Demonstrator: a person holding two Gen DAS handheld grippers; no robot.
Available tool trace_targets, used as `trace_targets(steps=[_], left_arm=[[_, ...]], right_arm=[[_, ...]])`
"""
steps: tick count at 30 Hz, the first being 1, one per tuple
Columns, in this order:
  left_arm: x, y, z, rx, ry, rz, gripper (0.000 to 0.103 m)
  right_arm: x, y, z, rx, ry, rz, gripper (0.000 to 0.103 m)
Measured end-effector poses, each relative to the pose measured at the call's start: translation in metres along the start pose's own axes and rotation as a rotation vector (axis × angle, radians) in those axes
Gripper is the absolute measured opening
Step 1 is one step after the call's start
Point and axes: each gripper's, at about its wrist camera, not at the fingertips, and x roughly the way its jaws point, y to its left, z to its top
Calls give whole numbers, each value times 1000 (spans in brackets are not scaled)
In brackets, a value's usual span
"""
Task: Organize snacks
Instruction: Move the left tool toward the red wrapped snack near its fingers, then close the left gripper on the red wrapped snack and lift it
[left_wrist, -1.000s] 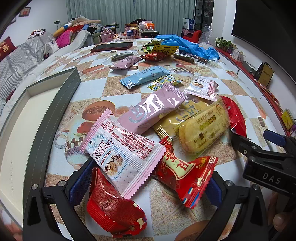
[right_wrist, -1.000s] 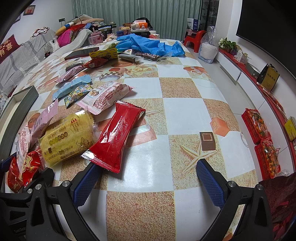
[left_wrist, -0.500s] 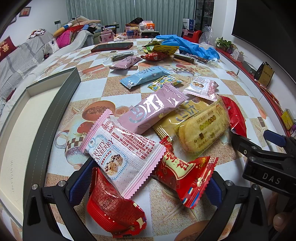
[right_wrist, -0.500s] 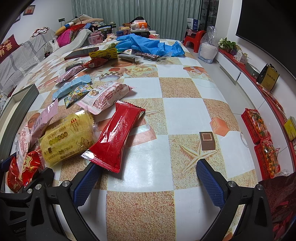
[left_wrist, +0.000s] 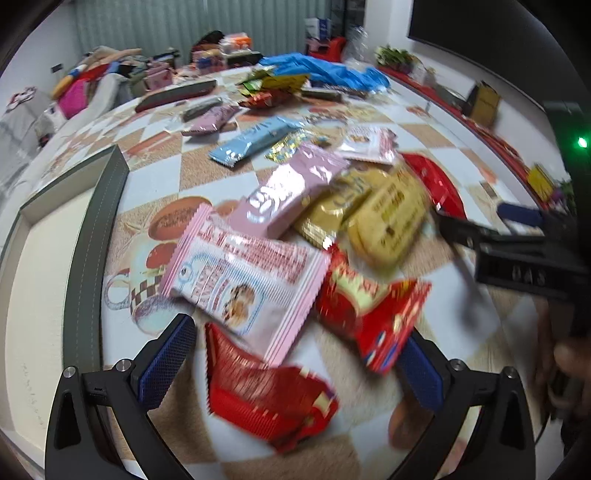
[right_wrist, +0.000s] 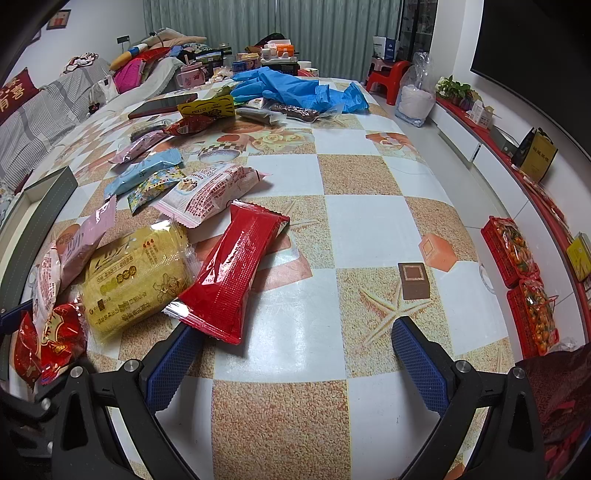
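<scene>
1. Left gripper (left_wrist: 291, 365): jaws wide apart, holding nothing. It hangs low over the nearest snacks; this view is smeared, so fine detail is lost.
2. Between its jaws lies a red crinkled packet (left_wrist: 266, 398). A pink-edged biscuit packet (left_wrist: 243, 277) overlaps that packet's far end.
3. Just right of these, a red-and-gold candy pouch (left_wrist: 369, 306) lies near the left gripper's right finger.
4. Right gripper (right_wrist: 295, 354): jaws also spread, empty, over bare tabletop (right_wrist: 369, 236). Its left finger sits just beside the near end of a long red bar packet (right_wrist: 232, 273).
5. Next to that bar, a yellow cake packet (right_wrist: 136, 277); beyond it, a pink wafer packet (left_wrist: 288, 192) and a gold packet (left_wrist: 332, 210) partly under its neighbours.
6. Mid-distance: a light blue bar (left_wrist: 255, 138), a small patterned sachet (right_wrist: 155, 184), a white-and-pink packet (right_wrist: 214, 188).
7. Left edge: a grey-walled box (left_wrist: 107, 221), its visible interior showing no snacks.
8. Far end: more loose packets and blue gloves (right_wrist: 295, 88), well apart from the near heap.
9. Judgement: sorting looks barely begun. Nothing appears boxed, every snack lies loose, and the first pickup, probably the red crinkled packet, is not yet made.
</scene>
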Motion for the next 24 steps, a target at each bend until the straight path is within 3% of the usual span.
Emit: trace_targets(steps=[3, 7, 13, 19, 22, 24], left_arm=[[-4, 3, -6, 60, 32, -45, 103], [-9, 10, -15, 91, 11, -64, 103], [-10, 19, -13, -4, 5, -33, 103], [4, 40, 21, -228, 24, -12, 103], [-1, 44, 22, -310, 46, -82, 103], [-12, 41, 10, -339, 42, -76, 103]], right_arm=[[0, 0, 0, 0, 0, 0, 102], [0, 0, 0, 0, 0, 0, 102], [0, 0, 0, 0, 0, 0, 102], [1, 0, 0, 0, 0, -1, 102], [1, 0, 1, 0, 0, 0, 102], [1, 0, 1, 1, 0, 0, 102]])
